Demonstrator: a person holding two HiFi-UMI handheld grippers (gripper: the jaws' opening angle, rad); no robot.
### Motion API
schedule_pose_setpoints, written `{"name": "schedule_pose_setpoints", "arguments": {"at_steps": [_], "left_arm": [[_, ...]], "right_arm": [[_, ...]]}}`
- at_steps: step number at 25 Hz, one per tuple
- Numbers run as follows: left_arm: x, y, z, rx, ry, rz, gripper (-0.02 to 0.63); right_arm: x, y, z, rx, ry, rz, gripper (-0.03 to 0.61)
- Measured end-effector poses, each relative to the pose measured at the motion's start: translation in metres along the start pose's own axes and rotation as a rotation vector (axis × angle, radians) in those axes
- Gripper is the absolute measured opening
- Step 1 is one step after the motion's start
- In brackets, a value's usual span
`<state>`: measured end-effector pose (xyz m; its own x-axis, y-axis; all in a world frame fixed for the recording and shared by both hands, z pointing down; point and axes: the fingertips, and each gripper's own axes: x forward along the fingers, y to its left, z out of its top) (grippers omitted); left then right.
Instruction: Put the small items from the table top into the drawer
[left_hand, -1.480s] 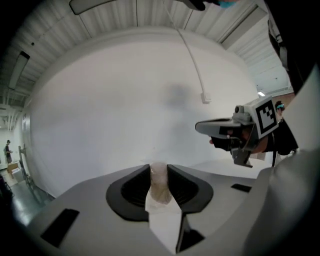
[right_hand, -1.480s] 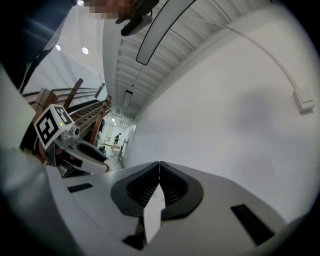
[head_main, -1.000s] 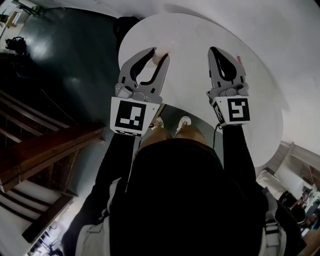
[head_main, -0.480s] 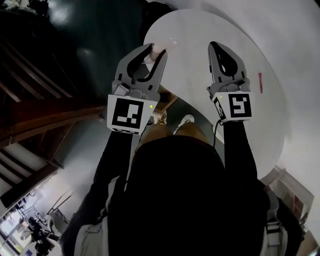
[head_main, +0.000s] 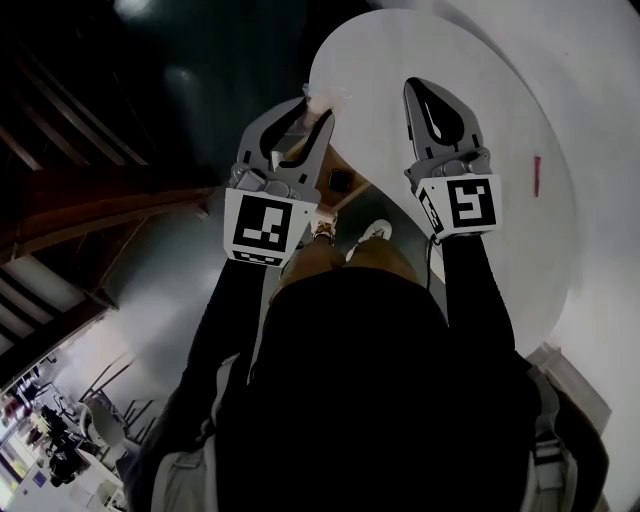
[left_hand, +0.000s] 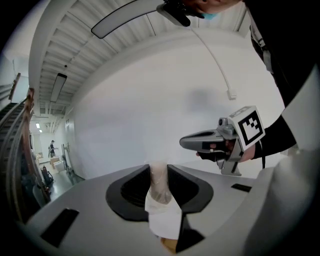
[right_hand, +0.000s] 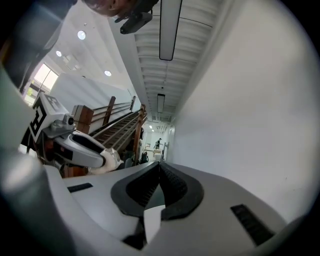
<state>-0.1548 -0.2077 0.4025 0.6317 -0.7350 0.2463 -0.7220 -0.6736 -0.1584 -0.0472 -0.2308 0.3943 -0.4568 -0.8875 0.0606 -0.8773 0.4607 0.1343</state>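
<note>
Left gripper (left_hand: 160, 176) pinches a small pale translucent item (left_hand: 159, 192) at the round white table's (head_main: 490, 110) edge; right gripper (right_hand: 159, 169) has its jaws pressed together, empty.

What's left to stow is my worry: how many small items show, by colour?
Pale: 1, the translucent item clamped in the left tool.
Red: 1, the thin item lying on the table.
Total: 2.
</note>
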Motion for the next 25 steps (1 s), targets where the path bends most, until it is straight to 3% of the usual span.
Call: {"name": "schedule_pose_setpoints", "arguments": {"at_steps": [7, 14, 20, 25], "left_arm": [[-0.002, -0.012, -0.114, -0.018, 0.277, -0.05, 0.118], [0.0, -0.029, -0.231, -0.093, 0.514, -0.107, 0.121], [0.01, -0.039, -0.3, -0.149, 0.652, -0.13, 0.127], [0.019, -0.045, -0.328, -0.178, 0.715, -0.147, 0.13]], "right_arm": [[0.011, 0.019, -0.004, -0.005, 0.021, 0.035, 0.026], [0.012, 0.023, -0.012, -0.008, 0.048, 0.031, 0.026], [0.01, 0.02, -0.025, -0.007, 0.076, 0.02, 0.026], [0.011, 0.028, -0.032, -0.002, 0.093, 0.03, 0.026]]}}
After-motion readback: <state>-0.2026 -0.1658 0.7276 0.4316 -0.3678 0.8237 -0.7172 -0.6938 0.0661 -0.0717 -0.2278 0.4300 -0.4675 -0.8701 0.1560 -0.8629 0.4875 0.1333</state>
